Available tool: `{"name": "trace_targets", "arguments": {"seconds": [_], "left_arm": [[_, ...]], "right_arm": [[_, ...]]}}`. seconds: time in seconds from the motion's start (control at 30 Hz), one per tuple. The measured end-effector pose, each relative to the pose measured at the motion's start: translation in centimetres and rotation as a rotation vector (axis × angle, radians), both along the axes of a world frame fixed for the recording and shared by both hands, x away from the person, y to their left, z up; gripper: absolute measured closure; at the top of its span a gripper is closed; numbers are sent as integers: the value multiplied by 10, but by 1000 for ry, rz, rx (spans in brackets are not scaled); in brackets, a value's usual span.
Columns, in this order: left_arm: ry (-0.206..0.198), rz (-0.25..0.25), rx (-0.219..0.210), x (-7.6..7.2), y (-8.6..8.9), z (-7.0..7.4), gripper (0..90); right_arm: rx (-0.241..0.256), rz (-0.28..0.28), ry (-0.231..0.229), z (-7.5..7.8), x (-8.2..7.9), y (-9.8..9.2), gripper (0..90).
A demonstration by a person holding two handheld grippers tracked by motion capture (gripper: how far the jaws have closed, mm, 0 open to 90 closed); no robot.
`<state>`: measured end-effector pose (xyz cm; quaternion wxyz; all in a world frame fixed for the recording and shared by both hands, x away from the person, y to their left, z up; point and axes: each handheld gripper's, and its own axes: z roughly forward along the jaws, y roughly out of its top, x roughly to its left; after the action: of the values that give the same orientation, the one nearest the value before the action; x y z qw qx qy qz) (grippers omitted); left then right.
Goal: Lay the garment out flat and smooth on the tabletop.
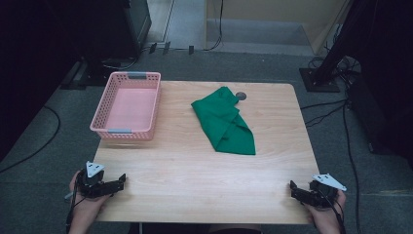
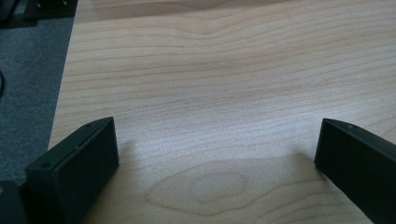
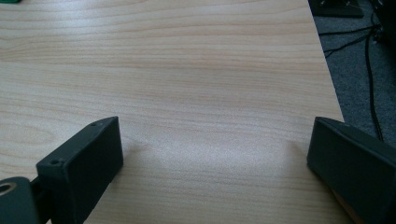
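A crumpled green cloth (image 1: 225,122) lies on the far middle of the wooden table (image 1: 195,170). A pink plastic basket (image 1: 127,106) stands empty at the far left corner. My left gripper (image 1: 117,182) rests at the table's near left corner, held by a hand, its jaws wide open over bare wood (image 2: 215,140). My right gripper (image 1: 294,190) rests at the near right corner, jaws also wide open with nothing between them (image 3: 215,140). Both grippers are far from the cloth and the basket.
A small dark round disc (image 1: 241,95) lies on the table just behind the cloth. Grey carpet with black cables (image 1: 336,109) surrounds the table. Dark stands (image 1: 321,78) sit beyond the far right corner.
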<state>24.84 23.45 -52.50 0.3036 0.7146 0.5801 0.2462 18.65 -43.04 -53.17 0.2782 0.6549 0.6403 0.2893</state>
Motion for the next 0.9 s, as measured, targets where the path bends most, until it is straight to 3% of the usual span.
{"name": "trace_targets", "arguments": {"seconds": [0.37,0.4,0.53,0.57,0.67,0.9], "left_arm": [[0,2,0,0,0,0,0],[0,2,0,0,0,0,0],[0,2,0,0,0,0,1],[0,2,1,0,0,0,0],[0,-2,1,0,0,0,0],[0,-3,1,0,-1,0,0]], "right_arm": [[18,-8,7,2,2,1,59],[65,-9,-13,6,2,0,68],[72,-6,-53,12,3,2,67],[84,10,-92,17,4,3,54],[114,44,-107,24,10,7,30],[113,72,-121,36,25,18,14]]}}
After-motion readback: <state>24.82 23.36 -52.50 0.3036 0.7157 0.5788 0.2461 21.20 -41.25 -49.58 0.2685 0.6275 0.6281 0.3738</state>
